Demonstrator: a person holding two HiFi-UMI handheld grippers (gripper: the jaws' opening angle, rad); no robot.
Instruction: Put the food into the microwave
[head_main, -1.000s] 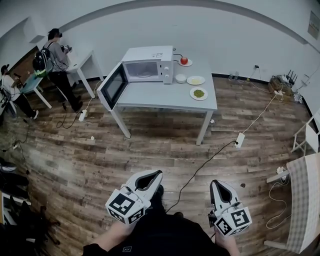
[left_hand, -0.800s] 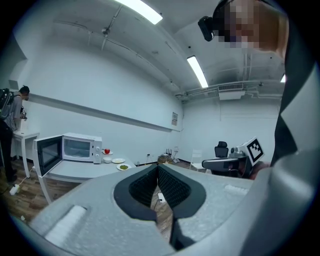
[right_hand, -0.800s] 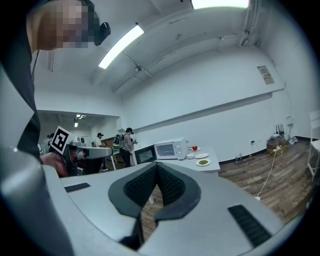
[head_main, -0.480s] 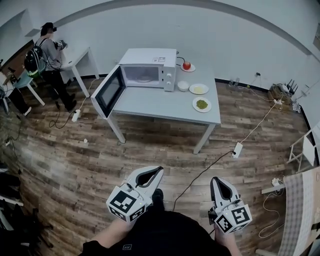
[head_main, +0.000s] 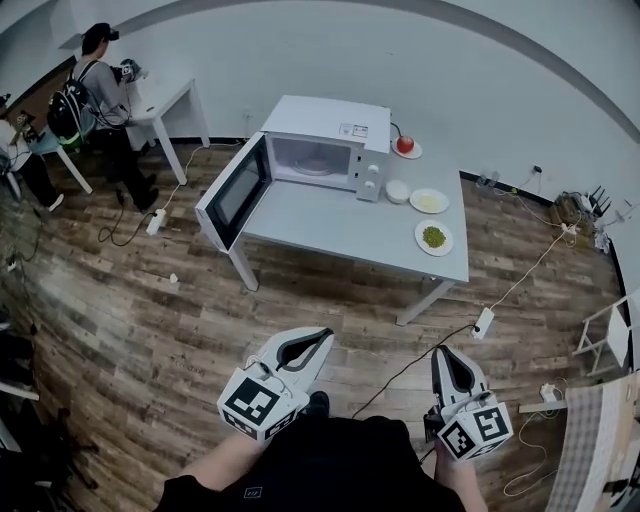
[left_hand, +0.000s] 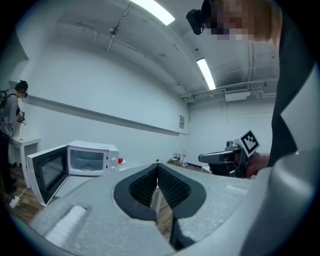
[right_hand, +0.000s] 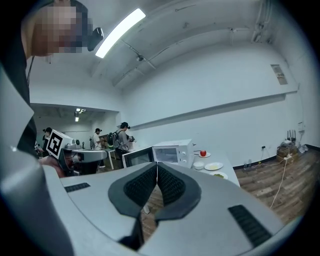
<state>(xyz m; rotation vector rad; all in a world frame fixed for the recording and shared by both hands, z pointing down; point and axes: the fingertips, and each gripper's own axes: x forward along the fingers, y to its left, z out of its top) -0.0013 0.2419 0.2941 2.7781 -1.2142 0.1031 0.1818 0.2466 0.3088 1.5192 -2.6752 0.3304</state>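
Observation:
A white microwave (head_main: 325, 145) stands on a grey table (head_main: 330, 222), its door (head_main: 235, 190) swung open to the left. To its right are a red fruit on a plate (head_main: 405, 145), a small white bowl (head_main: 398, 191), a plate of yellow food (head_main: 429, 200) and a plate of green food (head_main: 433, 237). My left gripper (head_main: 322, 338) and right gripper (head_main: 447, 352) are held low over the wooden floor, well short of the table, both shut and empty. The microwave (left_hand: 90, 159) shows far off in the left gripper view, and the microwave (right_hand: 172, 152) and plates (right_hand: 213, 166) in the right gripper view.
A cable and power strip (head_main: 484, 322) lie on the floor between me and the table's right leg. People (head_main: 100, 95) stand by a white table (head_main: 165, 100) at the back left. A white chair (head_main: 615, 330) stands at the right edge.
The table and microwave have grown larger and slid lower and rightward in the head view as I come closer. Both grippers stay shut and low.

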